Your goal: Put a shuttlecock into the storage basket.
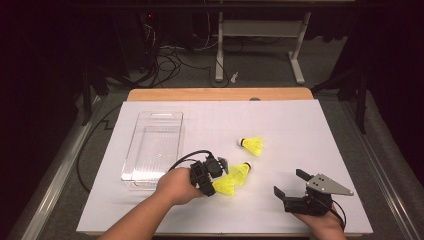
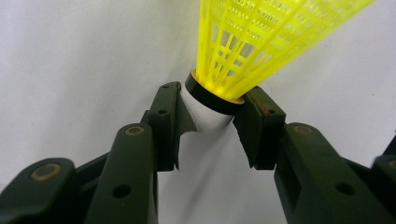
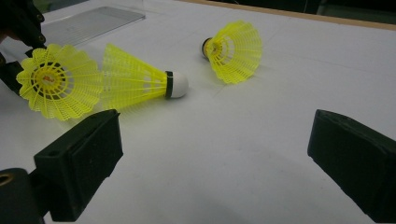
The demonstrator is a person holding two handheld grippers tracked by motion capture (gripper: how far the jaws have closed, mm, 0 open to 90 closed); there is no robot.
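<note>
At the left of the white paper-covered table (image 1: 300, 125) lies a clear rectangular plastic tray (image 1: 153, 150), lengthwise toward the far edge and with nothing in it. Just right of its near corner, the person's left hand (image 1: 175, 186) holds the black left gripper (image 1: 216, 181), whose cable loops back toward the tray. In the left gripper view both black pads press on the white rounded cork of a yellow plastic shuttlecock with a net-like skirt (image 2: 261, 42): one pad lies against each side of the cork, just below the black band, and the skirt fans away from the jaws. In the high view this held shuttlecock sits at the gripper's tip, low over the paper; whether it touches the sheet cannot be told. Just beside it, to the right and a little farther back, a second yellow shuttlecock (image 1: 240, 171) lies on its side with its skirt close against the held one. A third yellow shuttlecock (image 1: 253, 145) lies farther back, apart from the other two, its cork pointing left. At the near right, the right hand (image 1: 324, 224) holds the right gripper (image 1: 288, 182), topped by a grey three-cornered plate; its jaws stand wide apart with bare paper between them, well clear of all the shuttlecocks.
</note>
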